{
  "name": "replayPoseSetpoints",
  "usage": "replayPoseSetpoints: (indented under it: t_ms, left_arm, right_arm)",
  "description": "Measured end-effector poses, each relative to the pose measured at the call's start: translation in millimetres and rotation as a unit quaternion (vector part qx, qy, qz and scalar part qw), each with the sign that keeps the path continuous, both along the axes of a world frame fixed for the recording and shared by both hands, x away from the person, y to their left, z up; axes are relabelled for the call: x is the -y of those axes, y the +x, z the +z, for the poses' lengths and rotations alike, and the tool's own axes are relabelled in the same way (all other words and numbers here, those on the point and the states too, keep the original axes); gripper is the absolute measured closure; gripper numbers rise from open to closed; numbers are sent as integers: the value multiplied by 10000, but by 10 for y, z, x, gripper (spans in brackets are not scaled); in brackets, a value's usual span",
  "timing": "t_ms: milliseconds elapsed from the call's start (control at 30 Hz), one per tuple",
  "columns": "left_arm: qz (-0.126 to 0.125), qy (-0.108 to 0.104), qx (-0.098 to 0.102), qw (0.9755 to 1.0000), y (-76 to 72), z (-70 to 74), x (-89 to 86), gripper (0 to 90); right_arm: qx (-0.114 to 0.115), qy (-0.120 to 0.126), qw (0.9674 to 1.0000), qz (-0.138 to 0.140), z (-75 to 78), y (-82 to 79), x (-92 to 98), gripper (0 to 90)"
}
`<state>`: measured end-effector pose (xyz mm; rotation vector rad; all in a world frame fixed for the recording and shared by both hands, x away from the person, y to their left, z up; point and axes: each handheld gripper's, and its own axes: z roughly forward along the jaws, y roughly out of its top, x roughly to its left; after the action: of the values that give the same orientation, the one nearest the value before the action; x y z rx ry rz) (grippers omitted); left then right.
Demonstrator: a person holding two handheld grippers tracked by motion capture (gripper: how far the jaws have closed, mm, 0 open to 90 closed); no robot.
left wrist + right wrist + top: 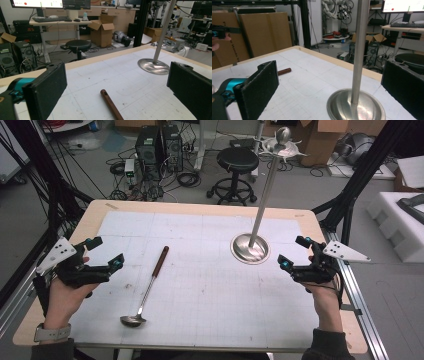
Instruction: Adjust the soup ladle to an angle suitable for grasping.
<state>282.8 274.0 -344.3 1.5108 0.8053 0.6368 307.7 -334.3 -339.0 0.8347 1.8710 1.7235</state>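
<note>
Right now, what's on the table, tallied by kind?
Ladle: 1
Stand: 1
Total: 2

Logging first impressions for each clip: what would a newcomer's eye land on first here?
Probably the tall steel stand, its round base right of centre on the white mat and its pole rising high. Next, the ladle lying left of centre, wooden handle pointing away. The left gripper and right gripper flank them, open and empty.
</note>
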Motion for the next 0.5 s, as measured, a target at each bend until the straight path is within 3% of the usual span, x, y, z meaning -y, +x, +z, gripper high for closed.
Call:
replayPoseSetpoints:
  t_ms: [367, 400, 433, 467, 500]
  left_arm:
    - [-71, 175, -131, 9997, 150, -62, 72, 33]
    - [-175, 277, -167, 9993, 152, -67, 75, 100]
    - [-175, 277, -167, 9993, 152, -67, 75, 251]
    - [70, 398, -106, 9991, 150, -69, 105, 354]
    - [70, 398, -106, 9991, 150, -69, 105, 400]
  right_arm:
    - [-110, -60, 9999, -71, -31, -67, 52, 0]
    - [-121, -62, 9999, -84, -38, -79, 64, 0]
    - [-121, -62, 9999, -84, -38, -79, 64, 0]
    - [-149, -15, 9998, -97, -56, -89, 77, 0]
    - [-149, -15, 9998, -97, -56, -89, 77, 0]
